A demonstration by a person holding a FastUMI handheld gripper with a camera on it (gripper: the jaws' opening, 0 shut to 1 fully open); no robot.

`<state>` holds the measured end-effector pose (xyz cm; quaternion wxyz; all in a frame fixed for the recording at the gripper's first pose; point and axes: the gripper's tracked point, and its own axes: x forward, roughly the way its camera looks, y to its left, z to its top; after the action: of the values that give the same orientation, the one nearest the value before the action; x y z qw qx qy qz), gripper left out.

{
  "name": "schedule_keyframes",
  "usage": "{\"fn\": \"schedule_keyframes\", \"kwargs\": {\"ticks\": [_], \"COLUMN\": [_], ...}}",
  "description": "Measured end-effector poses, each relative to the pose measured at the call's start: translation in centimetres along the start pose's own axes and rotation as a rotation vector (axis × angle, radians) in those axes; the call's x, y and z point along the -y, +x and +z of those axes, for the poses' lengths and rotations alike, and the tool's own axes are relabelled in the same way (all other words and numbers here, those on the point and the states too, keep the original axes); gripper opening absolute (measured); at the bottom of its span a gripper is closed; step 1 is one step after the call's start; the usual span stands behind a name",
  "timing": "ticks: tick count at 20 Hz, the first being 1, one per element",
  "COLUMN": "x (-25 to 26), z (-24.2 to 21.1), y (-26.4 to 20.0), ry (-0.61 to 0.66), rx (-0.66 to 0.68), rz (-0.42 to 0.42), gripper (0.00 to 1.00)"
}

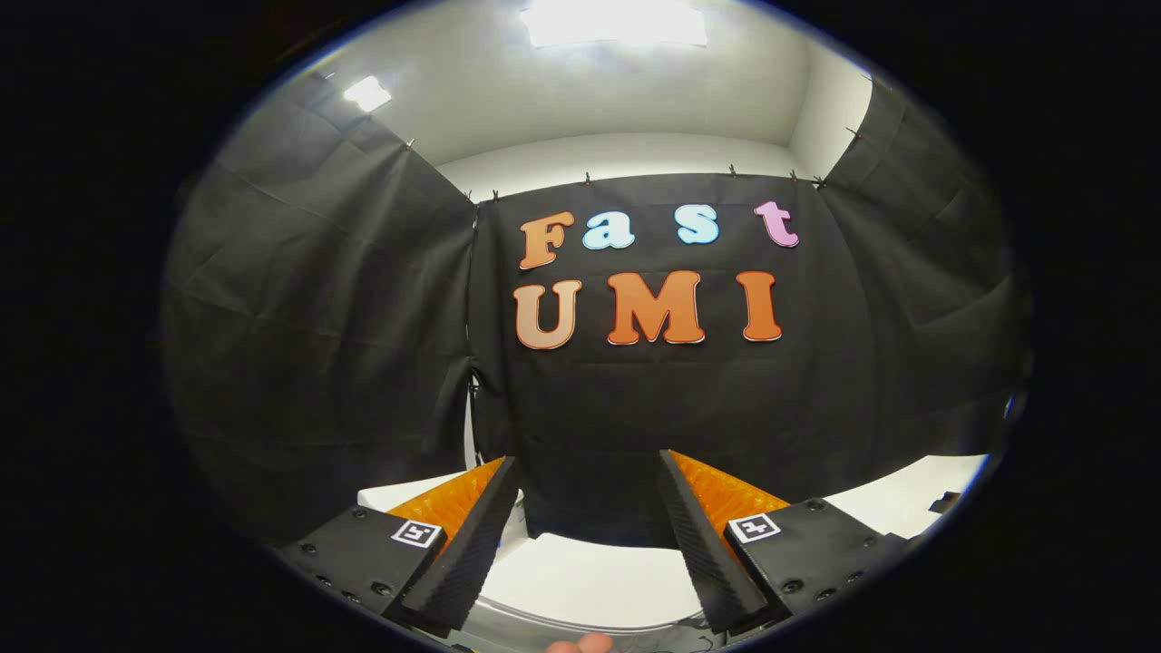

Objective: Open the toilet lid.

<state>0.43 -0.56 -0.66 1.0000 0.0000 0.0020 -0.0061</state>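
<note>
- Nearest of all, a fingertip (580,644) of the person's hand peeks in just below the tool, under the gap between its two fingers.
- Both fingers of the gripper (585,544) stand spread apart, released, with nothing between their ribbed black pads; orange backing shows on the outer side of each.
- Between and just beneath the fingers lies a smooth white surface (590,576) with a curved near rim. By the task this is probably the toilet lid seen from above, still down, though too little of it shows to be sure.
- More white shows left of the left finger and off to the right, at the foot of the black cloth wall (653,399); whether that is the cistern or a floor I cannot tell.
- The tool looks straight at the wall rather than down, so the lid's front lip sits out of sight under the fingers.
- My reading: the task has not begun, and the step in hand is the approach.
- To do it well, tip the tool downward until the lid's front edge sits squarely between the open fingers, then bring one finger under the lip.
- Lift in an arc about the hinge at the back rather than straight up, and go slowly, since a glossy lid may slide off the pads.
- Ease off near upright so the lid rests against the tank without a knock.
</note>
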Motion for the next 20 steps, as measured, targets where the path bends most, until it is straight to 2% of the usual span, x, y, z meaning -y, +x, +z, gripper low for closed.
{"fn": "schedule_keyframes", "kwargs": {"ticks": [4,7,9,14,16,20], "x": [1.5,3.9,6.1,11.5,12.3,16.6], "z": [-0.7,-2.0,-4.0,-10.8,-15.4,-23.2], "y": [1.2,1.6,1.8,0.9,-0.5,-2.9], "ry": [0.038,0.141,0.261,0.498,0.593,0.779], "rx": [0.012,0.007,-0.025,-0.095,-0.181,-0.237], "rz": [-0.035,-0.064,-0.096,-0.202,-0.218,-0.333], "gripper": [0.99,0.99,0.99,0.98,0.98,0.98]}}
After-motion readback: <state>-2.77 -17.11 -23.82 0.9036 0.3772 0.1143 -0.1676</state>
